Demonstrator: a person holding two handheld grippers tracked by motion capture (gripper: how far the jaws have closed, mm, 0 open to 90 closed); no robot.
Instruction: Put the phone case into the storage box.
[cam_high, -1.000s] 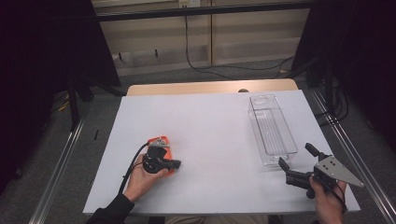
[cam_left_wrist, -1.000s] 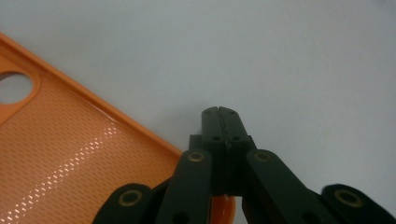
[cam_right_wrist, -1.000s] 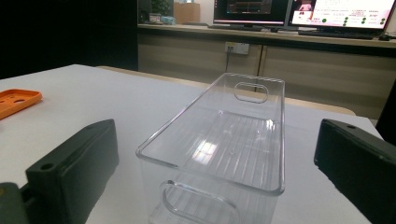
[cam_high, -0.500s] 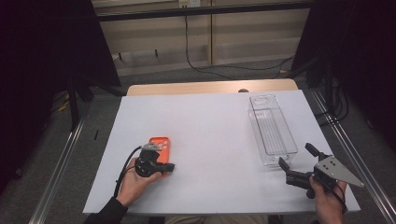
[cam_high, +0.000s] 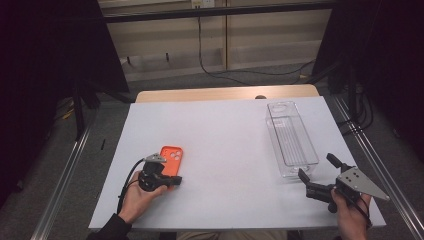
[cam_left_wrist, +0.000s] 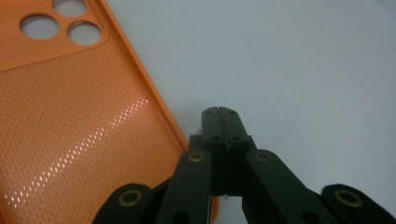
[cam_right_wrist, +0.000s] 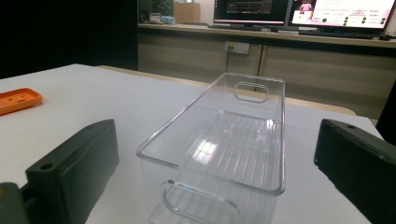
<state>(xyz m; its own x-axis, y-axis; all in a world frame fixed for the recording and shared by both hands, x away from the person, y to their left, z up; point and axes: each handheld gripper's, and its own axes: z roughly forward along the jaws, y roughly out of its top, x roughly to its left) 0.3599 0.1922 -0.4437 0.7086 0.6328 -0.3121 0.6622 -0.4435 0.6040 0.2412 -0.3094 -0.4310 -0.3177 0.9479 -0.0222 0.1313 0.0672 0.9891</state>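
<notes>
Orange phone case (cam_high: 171, 157) lies flat on the white bench (cam_high: 225, 140), well left of the clear bin (cam_high: 291, 138), camera holes facing away from the person. Left tool (cam_left_wrist: 221, 112), jaws pressed together and empty, sits just beside the case's edge. Right tool (cam_high: 317, 172), spread wide, faces the bin's near end; to lift the case, I'd open the left jaws and straddle that rim squarely.

Lab: monitors (cam_right_wrist: 299, 11), aluminium-framed table (cam_high: 225, 150).

Evenly lit on the white table (cam_high: 230, 150), dark all round, glare streaking the orange phone case (cam_left_wrist: 79, 135), near jaws blurred.
</notes>
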